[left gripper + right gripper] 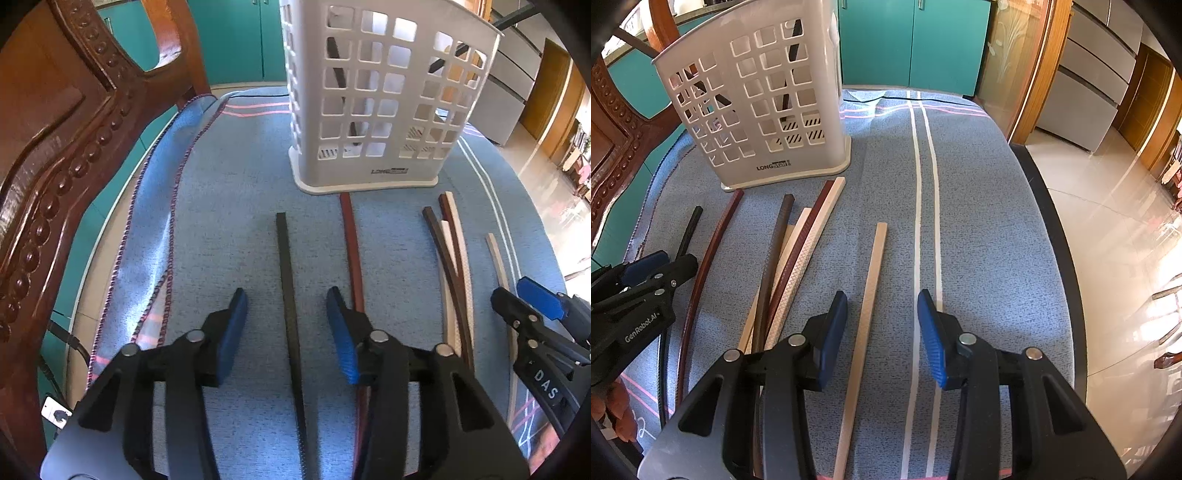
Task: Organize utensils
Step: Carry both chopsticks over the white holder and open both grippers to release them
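- Both tongs are spread wide and empty: the left gripper (287, 328) is lined up over a black chopstick (286, 280), the right gripper (882, 332) over a beige chopstick (866, 314).
- Each stick lies flat on the blue cloth (979, 221), between the fingers, apparently untouched.
- A clean pick is judged to need the pads lowered level to the cloth and closed squarely across the stick's middle.
- More chopsticks lie bunched (790, 266) between the two.
- The white slotted holder (373, 99) stands beyond, with dark sticks already inside.
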Demonstrator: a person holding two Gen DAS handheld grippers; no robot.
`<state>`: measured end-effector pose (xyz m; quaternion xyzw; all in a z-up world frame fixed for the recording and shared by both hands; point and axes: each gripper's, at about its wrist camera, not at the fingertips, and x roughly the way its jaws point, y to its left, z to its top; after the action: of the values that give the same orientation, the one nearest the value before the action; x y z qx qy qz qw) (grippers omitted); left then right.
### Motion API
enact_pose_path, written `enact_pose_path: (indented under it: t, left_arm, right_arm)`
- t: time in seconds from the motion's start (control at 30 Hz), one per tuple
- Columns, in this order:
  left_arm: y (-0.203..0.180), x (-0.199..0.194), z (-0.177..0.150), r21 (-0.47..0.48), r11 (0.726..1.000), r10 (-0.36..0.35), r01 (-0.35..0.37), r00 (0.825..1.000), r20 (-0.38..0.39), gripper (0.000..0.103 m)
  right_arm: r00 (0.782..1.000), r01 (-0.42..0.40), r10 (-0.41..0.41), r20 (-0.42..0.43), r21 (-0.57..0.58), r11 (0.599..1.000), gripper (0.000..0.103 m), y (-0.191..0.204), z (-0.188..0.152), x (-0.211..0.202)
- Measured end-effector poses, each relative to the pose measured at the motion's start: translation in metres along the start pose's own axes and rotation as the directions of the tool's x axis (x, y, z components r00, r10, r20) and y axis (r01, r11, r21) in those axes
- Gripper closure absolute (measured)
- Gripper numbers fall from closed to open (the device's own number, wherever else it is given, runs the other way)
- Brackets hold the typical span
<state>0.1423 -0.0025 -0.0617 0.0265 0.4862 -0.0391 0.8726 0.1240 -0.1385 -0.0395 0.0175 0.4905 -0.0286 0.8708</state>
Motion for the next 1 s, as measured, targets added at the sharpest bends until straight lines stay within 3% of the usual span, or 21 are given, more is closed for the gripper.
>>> enact_pose_path:
  t: [0.37, 0.43, 0.47, 0.5, 0.8, 0.93, 0.97, 1.0]
  left_arm:
    - [0.003, 0.003, 0.002, -0.011, 1.000, -0.014, 0.014, 1.000, -0.006, 0.053]
    - [0.003, 0.003, 0.002, -0.010, 1.000, -0.013, 0.013, 1.000, -0.004, 0.053]
    - [0.003, 0.003, 0.002, -0.010, 1.000, -0.012, 0.012, 1.000, -0.003, 0.053]
    - [0.002, 0.003, 0.001, -0.010, 1.000, -0.011, 0.011, 1.000, -0.002, 0.053]
    - [0.000, 0.002, 0.001, -0.009, 1.000, -0.024, 0.024, 1.000, 0.000, 0.054]
    - [-0.003, 0.003, 0.003, 0.002, 1.000, -0.029, 0.029, 1.000, -0.001, 0.055]
    - [-0.003, 0.004, 0.004, 0.003, 0.999, -0.032, 0.032, 0.999, -0.001, 0.058]
    - [-0.004, 0.003, 0.005, 0.001, 0.999, -0.037, 0.037, 0.999, 0.000, 0.071]
  right_arm:
    - [0.999, -0.032, 0.032, -0.005, 0.014, 0.999, 0.064, -0.004, 0.001, 0.000]
    - [0.999, -0.035, 0.035, -0.004, 0.013, 0.999, 0.077, -0.004, 0.001, -0.001]
    - [0.999, -0.049, 0.049, -0.005, 0.018, 0.999, 0.090, -0.005, 0.001, -0.001]
    - [0.998, -0.070, 0.070, -0.008, 0.026, 0.997, 0.094, -0.006, 0.001, -0.001]
    - [0.995, -0.100, 0.101, -0.015, 0.046, 0.994, 0.094, -0.009, 0.002, 0.000]
    - [0.997, -0.079, 0.079, -0.019, -0.007, 0.997, 0.084, 0.000, 0.000, -0.002]
    - [0.998, -0.067, 0.067, -0.017, -0.020, 0.998, 0.084, 0.004, 0.000, -0.002]
    - [0.998, -0.054, 0.054, -0.015, -0.034, 0.998, 0.084, 0.007, -0.001, -0.002]
